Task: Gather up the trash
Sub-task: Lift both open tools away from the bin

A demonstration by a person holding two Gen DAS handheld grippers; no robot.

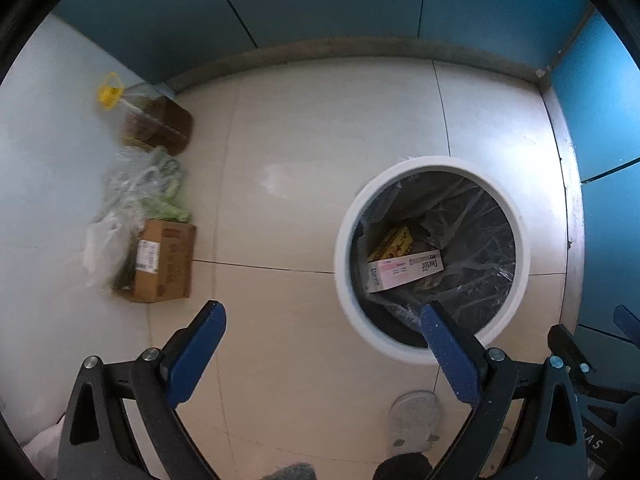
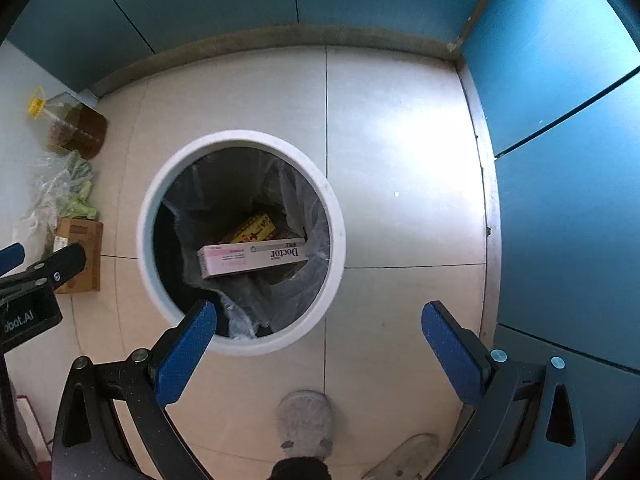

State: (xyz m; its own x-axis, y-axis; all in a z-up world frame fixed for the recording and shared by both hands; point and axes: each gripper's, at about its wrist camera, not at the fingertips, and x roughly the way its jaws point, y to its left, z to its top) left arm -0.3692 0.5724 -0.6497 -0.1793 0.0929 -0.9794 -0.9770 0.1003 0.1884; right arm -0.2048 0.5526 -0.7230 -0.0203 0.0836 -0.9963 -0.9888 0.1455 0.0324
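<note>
Both grippers are hanging over the tiled floor and pointing almost straight down, and both are standing wide open with nothing between their blue pads. The left gripper (image 1: 322,314) is hovering with its right pad overlapping the near rim of the white bin (image 1: 432,258), while the right gripper (image 2: 318,314) is sitting with its left pad over the near edge of that same bin (image 2: 241,242). The bin is lined with a clear plastic bag (image 2: 296,216), and the trash is lying at the bottom of it: a long white and pink box marked "Doctor" (image 2: 252,258) is resting slantwise on top, and a yellow packet (image 2: 254,229) is peeking out from just behind it. Off to the left, against the pale wall, a brown cardboard box (image 1: 166,260) is standing on the floor, with a crumpled clear bag of green stuff (image 1: 140,188) just beside it and a big oil bottle with a yellow cap (image 1: 156,118) further along by the corner. A grey slipper (image 2: 306,420) is showing on the tiles at the bottom edge, close to the bin. Teal cabinet panels (image 2: 560,80) are running along the far side and the right.
</note>
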